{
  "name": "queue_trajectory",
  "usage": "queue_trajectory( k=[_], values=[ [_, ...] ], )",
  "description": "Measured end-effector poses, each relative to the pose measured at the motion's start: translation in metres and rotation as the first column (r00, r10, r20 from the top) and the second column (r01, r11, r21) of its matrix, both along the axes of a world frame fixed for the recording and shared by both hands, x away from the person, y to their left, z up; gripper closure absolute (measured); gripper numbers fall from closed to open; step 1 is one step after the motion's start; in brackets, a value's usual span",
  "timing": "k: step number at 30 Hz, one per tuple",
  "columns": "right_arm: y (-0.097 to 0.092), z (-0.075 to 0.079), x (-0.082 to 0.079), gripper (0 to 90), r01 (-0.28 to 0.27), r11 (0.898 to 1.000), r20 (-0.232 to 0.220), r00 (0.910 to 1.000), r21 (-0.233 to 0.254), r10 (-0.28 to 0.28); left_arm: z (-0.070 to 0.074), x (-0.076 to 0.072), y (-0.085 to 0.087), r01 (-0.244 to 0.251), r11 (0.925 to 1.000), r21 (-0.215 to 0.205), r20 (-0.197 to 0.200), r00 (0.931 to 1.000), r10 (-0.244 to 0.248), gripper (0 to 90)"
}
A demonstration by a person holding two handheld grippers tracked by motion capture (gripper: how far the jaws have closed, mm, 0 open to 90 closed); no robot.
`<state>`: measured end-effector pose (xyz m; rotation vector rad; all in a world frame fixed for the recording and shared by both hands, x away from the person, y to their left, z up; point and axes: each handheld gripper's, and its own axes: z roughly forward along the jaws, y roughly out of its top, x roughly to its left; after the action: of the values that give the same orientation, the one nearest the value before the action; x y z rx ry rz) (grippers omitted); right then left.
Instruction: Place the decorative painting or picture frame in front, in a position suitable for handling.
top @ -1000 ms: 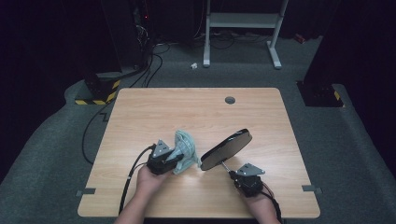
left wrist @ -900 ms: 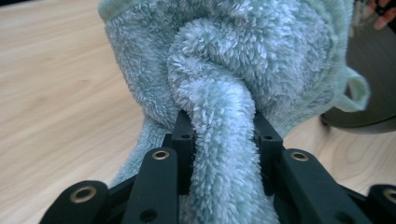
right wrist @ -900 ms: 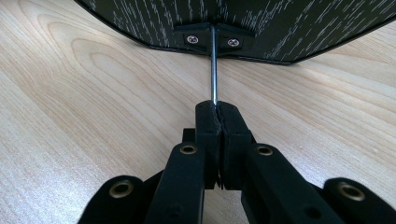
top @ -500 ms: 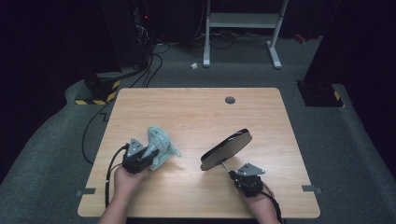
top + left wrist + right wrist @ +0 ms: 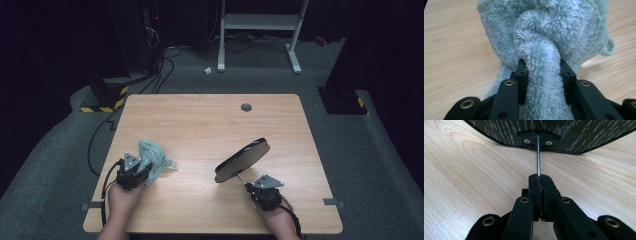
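Note:
A pale green fluffy cloth (image 5: 152, 155) lies bunched at the table's front left. My left gripper (image 5: 146, 167) grips a twisted roll of it. In the left gripper view the cloth (image 5: 541, 37) bulges between the pads, and my left gripper (image 5: 541, 66) has just eased its jaws a little wider while still pressing on it. My right gripper (image 5: 248, 185), near the front right, is shut on the thin metal rod (image 5: 538, 157) of a black oval plate (image 5: 242, 152). The plate (image 5: 549, 130) tilts up above the wood ahead of my right gripper (image 5: 540, 178).
The wooden table (image 5: 200, 120) has a round grey grommet (image 5: 246, 107) near its back edge. Behind it, on the dark carpet, stand a white frame (image 5: 260, 22) and a black cabinet with trailing cables (image 5: 155, 65).
My left hand has carried the cloth leftward, away from the black plate, and slightly down. The right hand and the plate have stayed put.

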<state>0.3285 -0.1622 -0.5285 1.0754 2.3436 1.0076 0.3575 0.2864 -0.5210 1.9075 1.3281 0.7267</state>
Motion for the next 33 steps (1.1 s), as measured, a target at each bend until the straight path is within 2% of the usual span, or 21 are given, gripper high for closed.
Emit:
queue_trajectory(
  k=[3, 9, 11, 12, 13, 20, 21, 25, 28, 29, 33],
  values=[
    [0.0, 0.0, 0.0, 87.3, 0.0, 1.0, 0.0, 1.0, 0.001, 0.0, -0.004, 0.0, 0.002, -0.006, 0.9999, 0.008, -0.02, 0.9998, 0.006, 65.7],
    [0.0, 0.0, 0.0, 87.3, 0.0, 1.0, 0.0, 1.0, 0.0, 0.0, -0.008, 0.0, 0.003, -0.006, 1.0, -0.004, -0.022, 0.9997, 0.006, 62.6],
    [0.0, 0.0, 0.0, 87.2, -0.001, 1.0, 0.002, 1.0, -0.001, 0.001, -0.009, 0.0, 0.002, -0.002, 1.0, 0.001, -0.018, 0.9998, 0.002, 56.5],
    [0.0, 0.0, 0.0, 87.2, -0.001, 1.0, 0.002, 1.0, -0.001, 0.001, -0.009, 0.0, 0.002, -0.001, 1.0, 0.006, -0.015, 0.9999, 0.001, 56.5],
    [0.0, 0.0, 0.0, 87.2, -0.003, 1.0, 0.006, 1.0, -0.002, 0.003, -0.01, 0.0, 0.001, -0.005, 0.9999, 0.014, -0.012, 0.9999, 0.005, 50.0],
    [0.0, 0.0, 0.001, 86.7, -0.005, 1.0, 0.009, 1.0, -0.003, 0.005, -0.011, -0.002, 0.001, -0.032, 0.9995, 0.006, -0.011, 0.9994, 0.032, 38.5],
    [0.0, 0.0, 0.0, 86.3, -0.006, 1.0, 0.007, 1.0, -0.001, 0.006, -0.009, -0.003, 0.0, -0.041, 0.9992, 0.0, -0.011, 0.9991, 0.041, 34.9],
    [0.0, 0.0, 0.001, 85.6, -0.01, 1.0, 0.008, 0.9999, -0.002, 0.01, -0.004, -0.008, 0.0, -0.041, 0.9991, -0.007, 0.008, 0.9991, 0.041, 33.0],
    [0.0, 0.0, 0.0, 84.0, -0.012, 1.0, 0.01, 0.9999, -0.005, 0.013, 0.002, -0.012, 0.001, -0.034, 0.998, -0.053, 0.029, 0.9989, 0.036, 32.0],
    [0.0, 0.0, 0.0, 82.9, -0.008, 1.0, 0.016, 0.9998, -0.009, 0.008, 0.004, -0.015, -0.001, -0.017, 0.9978, -0.064, 0.03, 0.9994, 0.019, 31.8],
    [0.0, 0.0, 0.0, 81.8, -0.006, 1.0, 0.013, 0.9999, -0.008, 0.006, 0.012, -0.018, -0.009, 0.008, 0.9987, -0.051, 0.044, 0.999, -0.006, 32.0]
  ],
)
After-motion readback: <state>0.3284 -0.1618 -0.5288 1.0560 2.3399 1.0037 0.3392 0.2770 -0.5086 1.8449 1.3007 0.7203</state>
